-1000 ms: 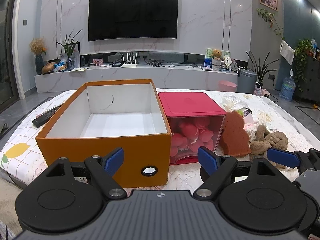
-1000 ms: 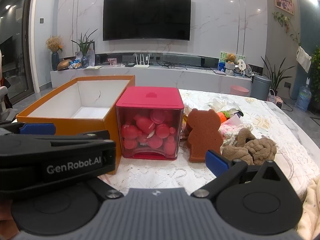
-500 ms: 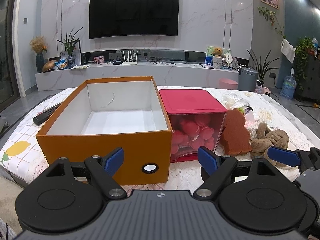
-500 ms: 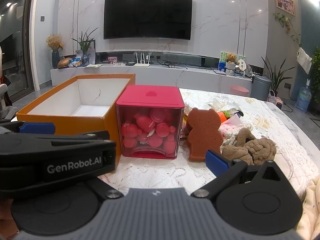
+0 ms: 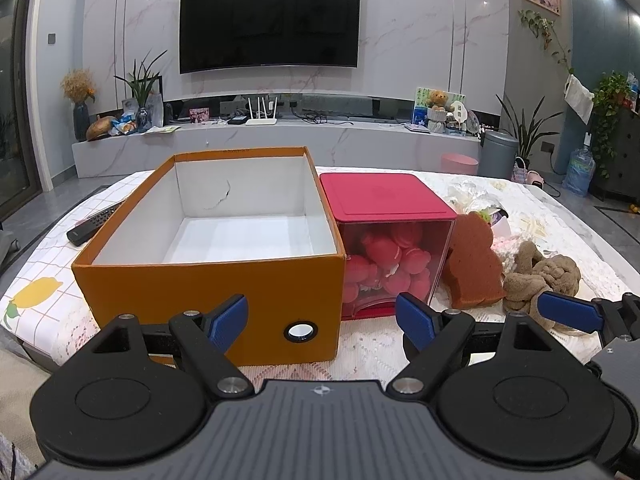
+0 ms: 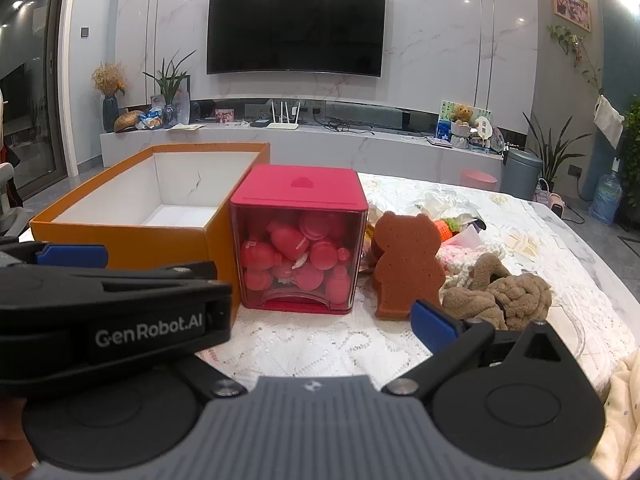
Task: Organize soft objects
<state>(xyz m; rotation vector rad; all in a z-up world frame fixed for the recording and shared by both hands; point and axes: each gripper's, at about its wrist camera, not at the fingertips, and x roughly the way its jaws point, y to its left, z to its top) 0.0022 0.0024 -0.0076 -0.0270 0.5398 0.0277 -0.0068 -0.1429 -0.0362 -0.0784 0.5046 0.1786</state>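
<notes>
An open orange box (image 5: 208, 284) with an empty white inside stands on the table; it also shows in the right wrist view (image 6: 132, 236). Right of it is a red-lidded clear box (image 5: 388, 208) (image 6: 300, 256) full of pink pieces. A brown bear-shaped sponge (image 5: 474, 264) (image 6: 408, 268) leans upright beside it. A knotted brown plush (image 5: 548, 276) (image 6: 500, 296) lies further right. My left gripper (image 5: 322, 320) is open and empty in front of the orange box. My right gripper (image 6: 320, 312) is open and empty, short of the sponge.
A pile of knitted and pale soft items (image 6: 456, 228) lies behind the sponge. A black remote (image 5: 94, 224) lies left of the orange box. The table has a lace cloth (image 6: 320, 340). A cream cloth (image 6: 620, 420) is at the near right edge.
Both views have risen slightly, so more of the orange box's floor shows. No object has moved and both grippers stay open.
</notes>
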